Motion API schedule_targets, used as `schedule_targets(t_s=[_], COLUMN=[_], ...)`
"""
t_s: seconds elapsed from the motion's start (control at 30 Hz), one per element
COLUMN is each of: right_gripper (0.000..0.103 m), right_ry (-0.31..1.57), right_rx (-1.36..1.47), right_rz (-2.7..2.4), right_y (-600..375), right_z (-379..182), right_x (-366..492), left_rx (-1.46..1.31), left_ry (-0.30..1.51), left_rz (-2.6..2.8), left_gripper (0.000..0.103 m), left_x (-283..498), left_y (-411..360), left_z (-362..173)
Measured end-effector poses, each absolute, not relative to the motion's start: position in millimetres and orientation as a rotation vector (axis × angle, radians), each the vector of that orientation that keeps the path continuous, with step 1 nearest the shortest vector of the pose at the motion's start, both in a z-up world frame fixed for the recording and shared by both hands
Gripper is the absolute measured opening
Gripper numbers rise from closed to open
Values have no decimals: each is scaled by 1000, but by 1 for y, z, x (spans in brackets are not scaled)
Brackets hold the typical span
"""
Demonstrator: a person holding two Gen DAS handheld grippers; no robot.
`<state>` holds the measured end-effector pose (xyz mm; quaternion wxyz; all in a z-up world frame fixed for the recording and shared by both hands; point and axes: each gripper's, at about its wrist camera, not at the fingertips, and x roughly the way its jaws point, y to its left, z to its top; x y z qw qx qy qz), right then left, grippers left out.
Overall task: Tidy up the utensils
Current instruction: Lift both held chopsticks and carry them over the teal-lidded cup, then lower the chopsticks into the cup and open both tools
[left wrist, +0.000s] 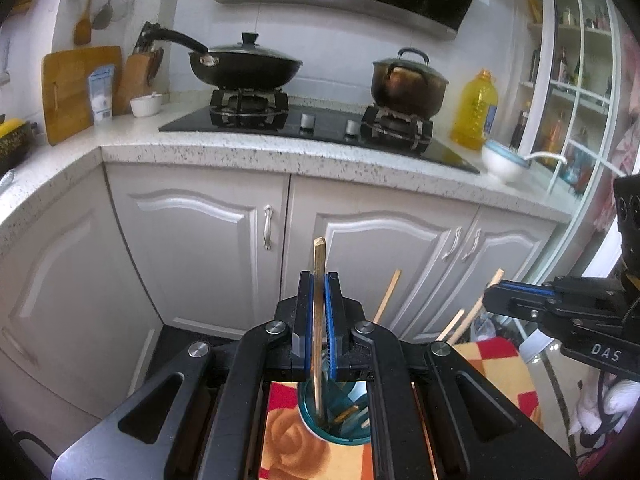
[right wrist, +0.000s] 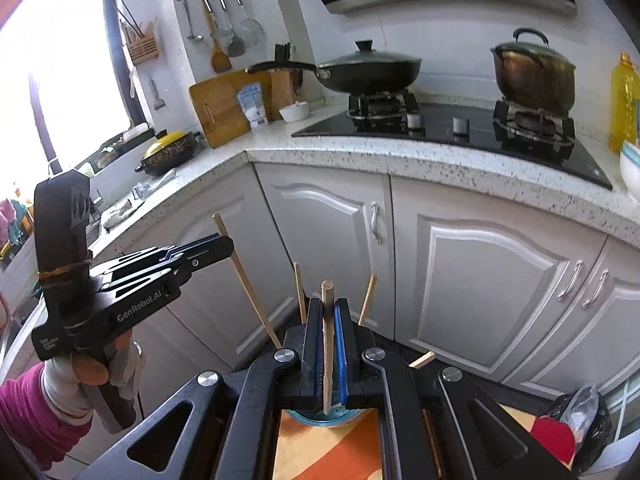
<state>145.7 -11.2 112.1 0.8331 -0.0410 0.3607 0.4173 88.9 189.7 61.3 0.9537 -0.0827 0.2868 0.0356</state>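
Observation:
My left gripper (left wrist: 319, 280) is shut on a wooden chopstick (left wrist: 318, 320), held upright with its lower end inside a teal utensil cup (left wrist: 316, 424). My right gripper (right wrist: 329, 308) is shut on another wooden chopstick (right wrist: 328, 344), also upright over the teal cup (right wrist: 316, 418). Several more chopsticks (right wrist: 248, 280) lean out of the cup behind the fingers. The right gripper shows at the right edge of the left wrist view (left wrist: 520, 296). The left gripper shows at the left of the right wrist view (right wrist: 208, 248), beside a leaning chopstick.
The cup stands on a table with an orange and red flowered cloth (left wrist: 288, 440). White cabinets (left wrist: 208, 248) and a speckled counter (left wrist: 280, 152) stand ahead, with a stove, black pan (left wrist: 244, 66), pot (left wrist: 408, 84), oil bottle (left wrist: 474, 110) and bowl (left wrist: 502, 158).

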Motion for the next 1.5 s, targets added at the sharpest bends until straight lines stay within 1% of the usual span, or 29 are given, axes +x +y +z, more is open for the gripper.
schedule_targets(t_s=[0.37, 0.5, 0.67, 0.73, 0.8, 1.37, 1.43, 1.5], right_gripper=[5, 5, 6, 12, 33, 36, 36, 36], right_ry=[910, 963, 954, 958, 965, 979, 977, 975], right_rx=[-44, -26, -31, -27, -16, -25, -28, -29], right_rz=[825, 809, 793, 792, 788, 798, 799, 801], right_y=[-11, -13, -17, -18, -19, -20, -21, -21], right_z=[41, 30, 31, 31, 29, 29, 30, 30], right_x=[164, 172, 171, 171, 170, 156, 154, 152], left_rx=[-169, -177, -177, -182, -186, -187, -187, -189], left_ry=[667, 677, 687, 689, 691, 716, 715, 715], left_rz=[79, 81, 86, 89, 92, 96, 95, 94], left_gripper=[4, 4, 4, 4, 4, 6, 8, 15], left_x=[99, 99, 99, 99, 99, 96, 94, 93], left_y=[177, 177, 174, 175, 176, 173, 172, 172], left_z=[17, 14, 14, 14, 14, 14, 14, 13])
